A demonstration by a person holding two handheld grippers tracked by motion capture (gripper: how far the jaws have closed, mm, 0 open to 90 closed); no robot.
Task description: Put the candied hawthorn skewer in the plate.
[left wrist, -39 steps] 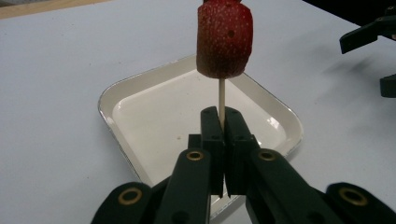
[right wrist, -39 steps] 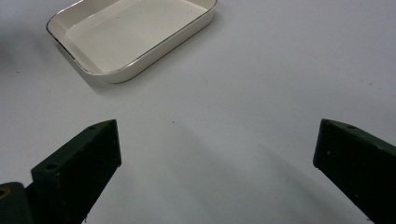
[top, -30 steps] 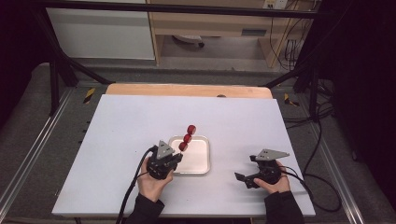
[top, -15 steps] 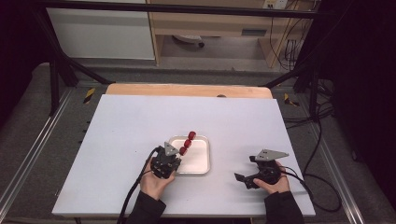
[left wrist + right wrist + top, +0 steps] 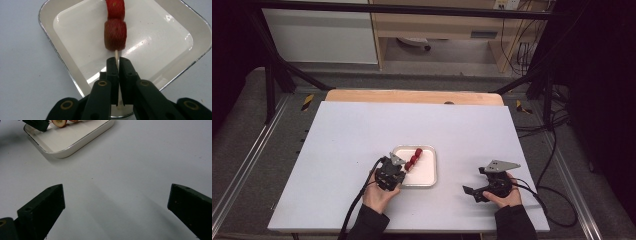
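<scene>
The left gripper is clamped on the bare end of the skewer, whose stick runs straight up the frame from the jaws, over the white tray. Red fruit chunks sit threaded along it, glossy, just clear of the tray floor by my read. Low right in the high view, the right gripper rests spread wide on the bench, well apart.

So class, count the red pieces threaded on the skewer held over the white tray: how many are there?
3, going by the high view: a row on the skewer above the white tray, nearest piece, middle piece, farthest piece. A further piece could be hidden.
</scene>
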